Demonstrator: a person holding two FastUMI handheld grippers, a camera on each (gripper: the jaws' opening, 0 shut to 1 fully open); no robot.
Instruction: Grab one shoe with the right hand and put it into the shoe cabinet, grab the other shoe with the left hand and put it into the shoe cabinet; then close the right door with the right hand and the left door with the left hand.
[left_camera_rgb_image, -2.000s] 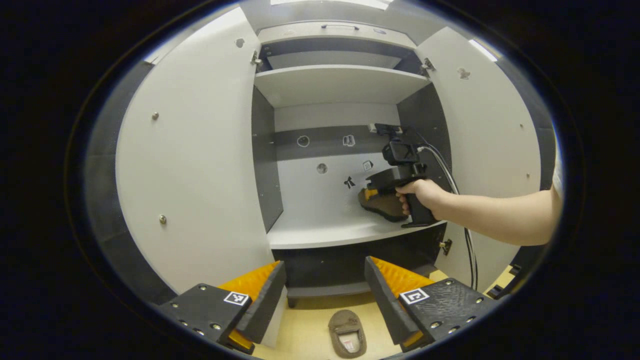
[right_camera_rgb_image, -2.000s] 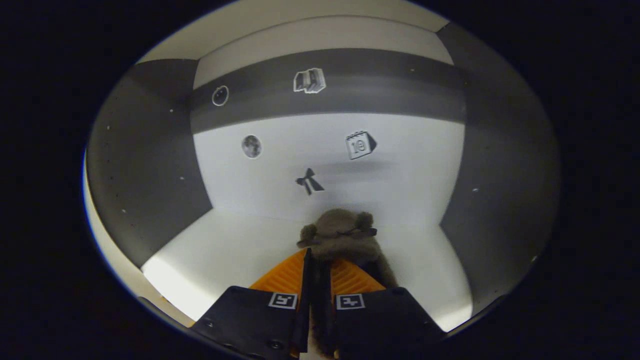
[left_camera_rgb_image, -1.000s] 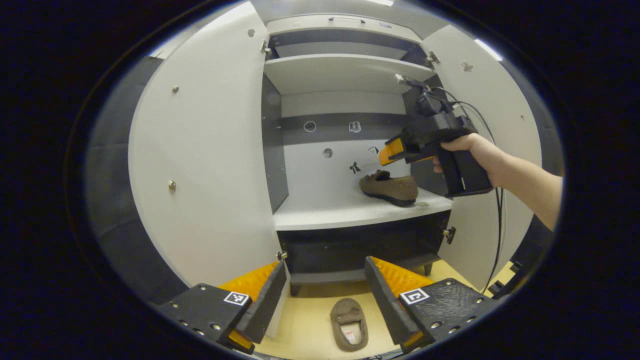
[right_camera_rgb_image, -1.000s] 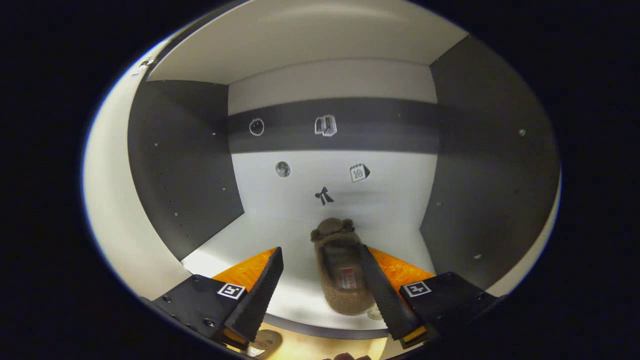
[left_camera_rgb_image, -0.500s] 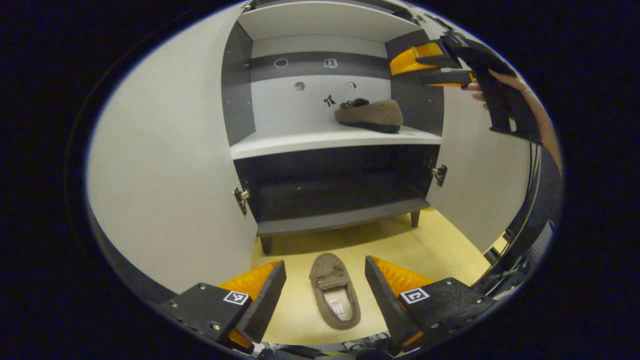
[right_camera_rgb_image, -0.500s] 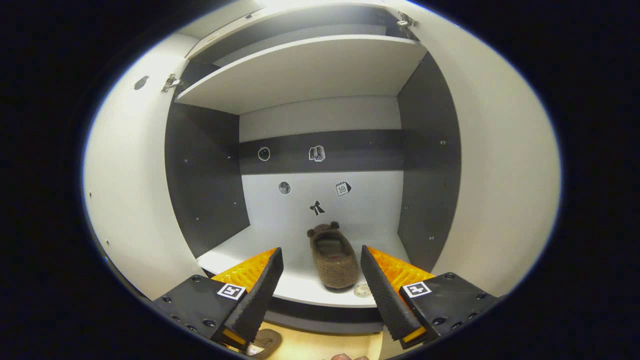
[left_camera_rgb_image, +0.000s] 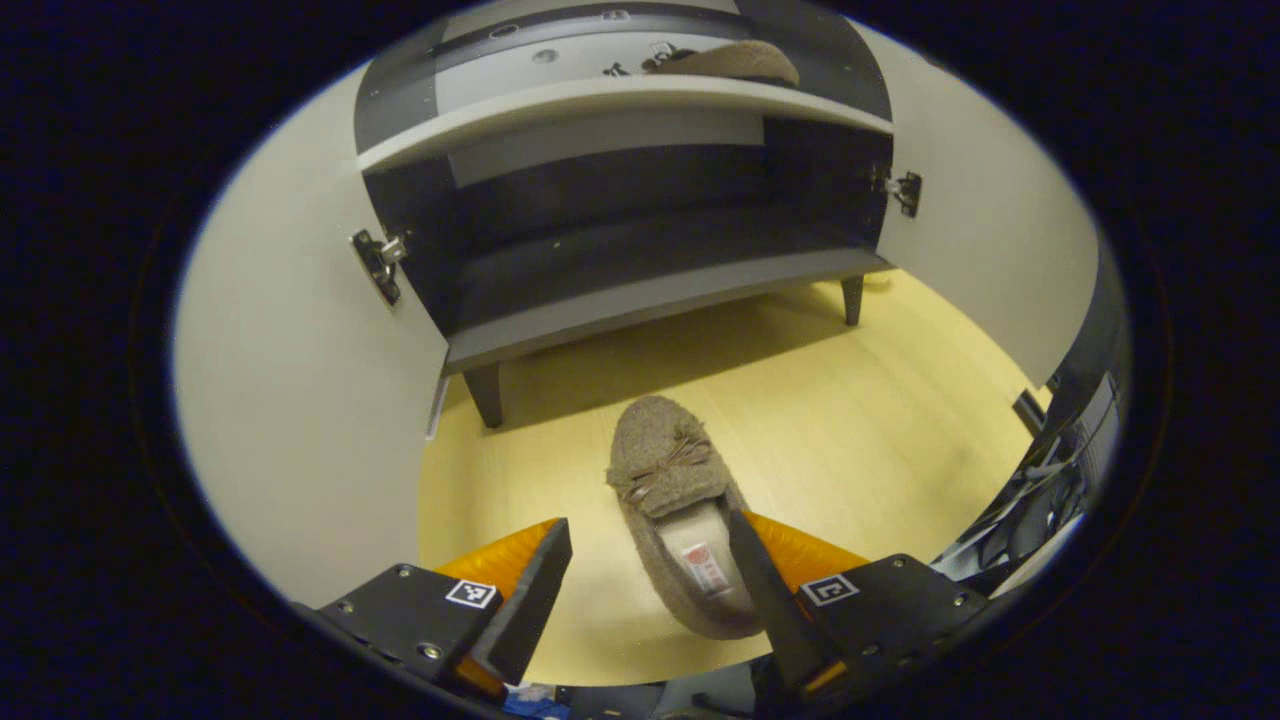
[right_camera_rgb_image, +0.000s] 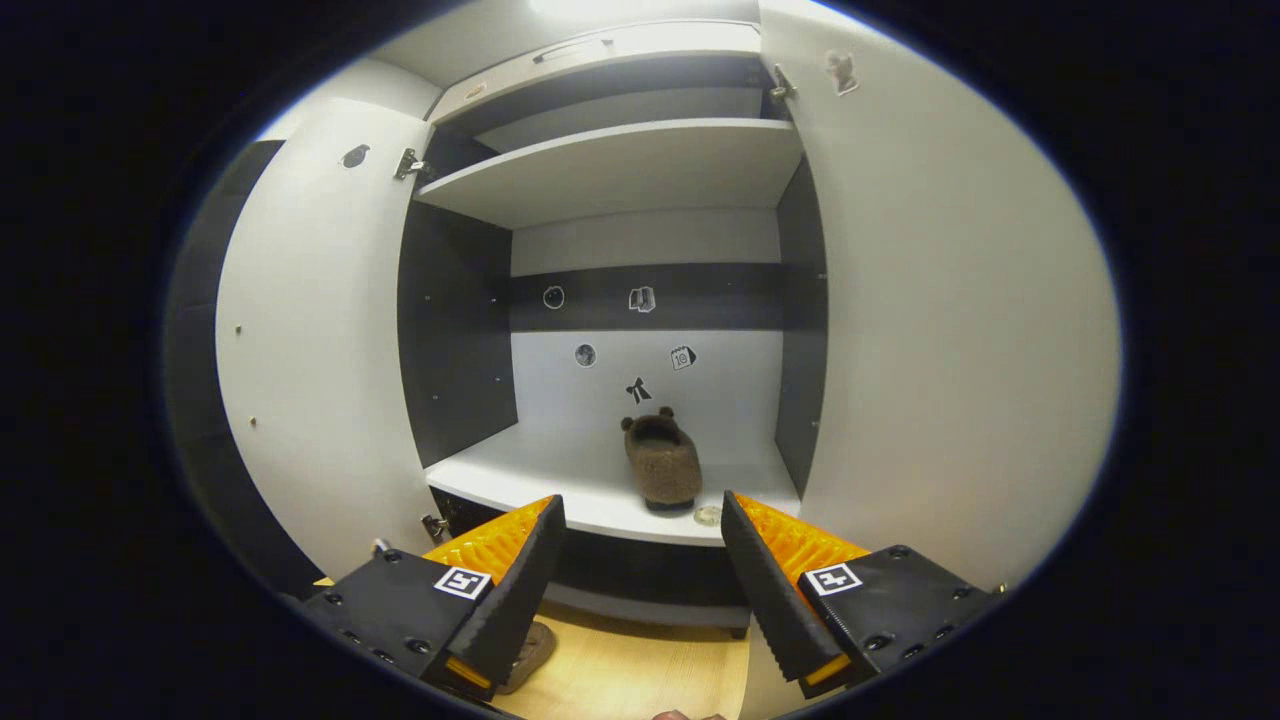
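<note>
A brown fuzzy shoe (left_camera_rgb_image: 680, 500) lies on the yellow floor in front of the cabinet, toe toward it. My left gripper (left_camera_rgb_image: 650, 590) hangs open just above its heel end, one finger on each side, not touching. The other brown shoe (right_camera_rgb_image: 661, 460) rests on the white middle shelf (right_camera_rgb_image: 560, 490) of the shoe cabinet; its top (left_camera_rgb_image: 730, 62) peeks over that shelf in the left gripper view. My right gripper (right_camera_rgb_image: 640, 570) is open and empty, held back from the cabinet front. Both doors stand open: left door (right_camera_rgb_image: 310, 340), right door (right_camera_rgb_image: 940, 330).
The dark bottom shelf (left_camera_rgb_image: 640, 290) sits low on short legs (left_camera_rgb_image: 487, 393). The open left door (left_camera_rgb_image: 290, 380) and right door (left_camera_rgb_image: 990, 250) flank the floor space. An upper white shelf (right_camera_rgb_image: 620, 165) spans the cabinet. Cables and gear (left_camera_rgb_image: 1050, 490) lie at the right.
My right gripper let go of its shoe on the middle shelf and pulled back out of the cabinet. My left gripper dropped toward the floor shoe, which now lies between its fingers.
</note>
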